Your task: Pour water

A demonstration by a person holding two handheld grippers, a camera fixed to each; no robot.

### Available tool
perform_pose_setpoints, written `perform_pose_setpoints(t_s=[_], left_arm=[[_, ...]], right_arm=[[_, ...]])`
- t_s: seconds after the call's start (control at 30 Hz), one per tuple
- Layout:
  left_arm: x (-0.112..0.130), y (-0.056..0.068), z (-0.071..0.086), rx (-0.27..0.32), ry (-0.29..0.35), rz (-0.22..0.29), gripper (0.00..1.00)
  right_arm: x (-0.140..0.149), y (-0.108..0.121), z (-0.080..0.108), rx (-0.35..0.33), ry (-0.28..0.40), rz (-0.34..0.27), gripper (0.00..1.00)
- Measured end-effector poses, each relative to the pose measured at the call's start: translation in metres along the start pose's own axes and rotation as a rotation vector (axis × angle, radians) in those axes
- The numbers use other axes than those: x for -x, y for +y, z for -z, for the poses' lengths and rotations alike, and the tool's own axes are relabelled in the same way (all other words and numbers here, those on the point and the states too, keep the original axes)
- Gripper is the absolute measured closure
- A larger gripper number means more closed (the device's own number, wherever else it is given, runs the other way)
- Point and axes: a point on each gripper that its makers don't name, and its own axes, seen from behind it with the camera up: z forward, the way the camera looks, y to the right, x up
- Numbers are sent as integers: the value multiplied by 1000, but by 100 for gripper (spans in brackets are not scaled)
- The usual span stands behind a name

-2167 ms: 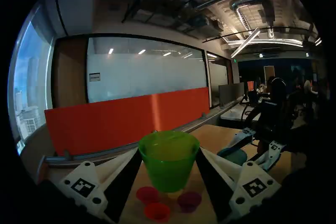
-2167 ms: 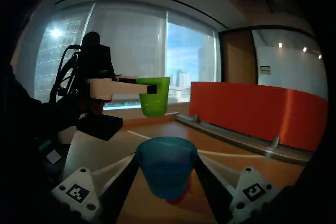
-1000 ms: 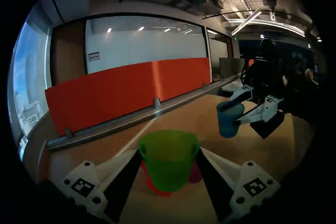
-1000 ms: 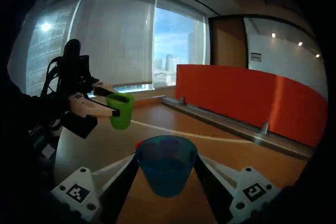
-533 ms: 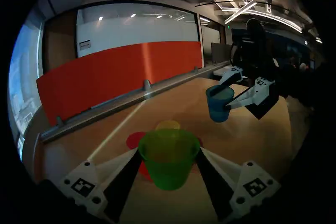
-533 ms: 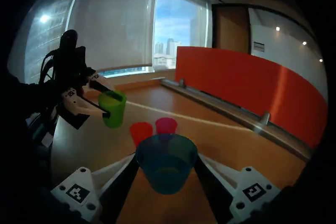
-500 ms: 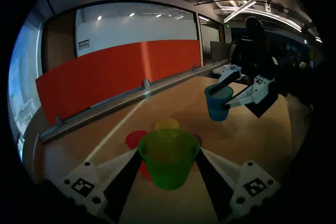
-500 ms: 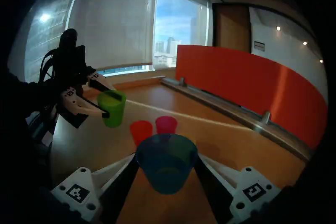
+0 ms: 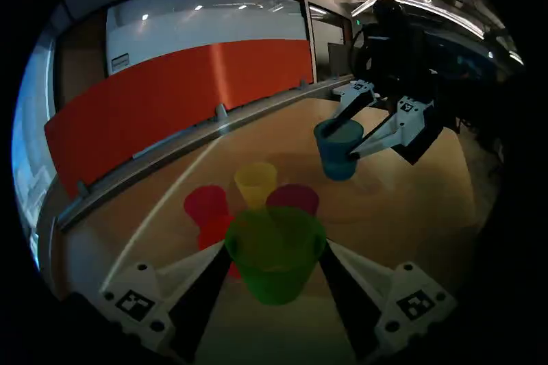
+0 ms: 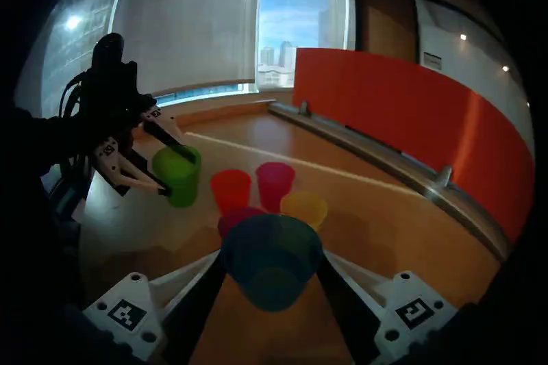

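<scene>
Gripping the green cup (image 9: 275,269) upright in the left tongs (image 9: 275,255), at 6 o'clock in the left gripper view. Gripping the blue cup (image 10: 271,269) the same way in the right tongs (image 10: 271,262). Between them on the desk (image 9: 404,200), bunched close: red cup (image 9: 205,205), yellow cup (image 9: 255,181), magenta cup (image 9: 293,197). Towards 10 o'clock, bare wood up to the rail (image 9: 171,149).

Wooden table (image 10: 397,242) carries four small coloured cups (image 10: 231,190).
</scene>
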Motion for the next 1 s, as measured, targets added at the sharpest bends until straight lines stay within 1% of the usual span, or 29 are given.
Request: perform_pose_setpoints(t_s=[0.2, 0.5, 0.67, 0.77, 1.0], left_arm=[[13, 6, -8, 28, -37, 2, 13], [31, 14, -17, 67, -109, -14, 13], [41, 20, -22, 92, -147, -14, 13], [44, 22, -26, 101, -156, -11, 13], [49, 20, -33, 106, -165, -14, 13]], right_arm=[[8, 3, -4, -2, -24, -3, 9], [26, 6, -8, -9, -64, -11, 9], [34, 6, -10, -15, -81, -9, 8], [36, 7, -11, -16, -85, -12, 8], [44, 9, -15, -17, -97, -15, 9]])
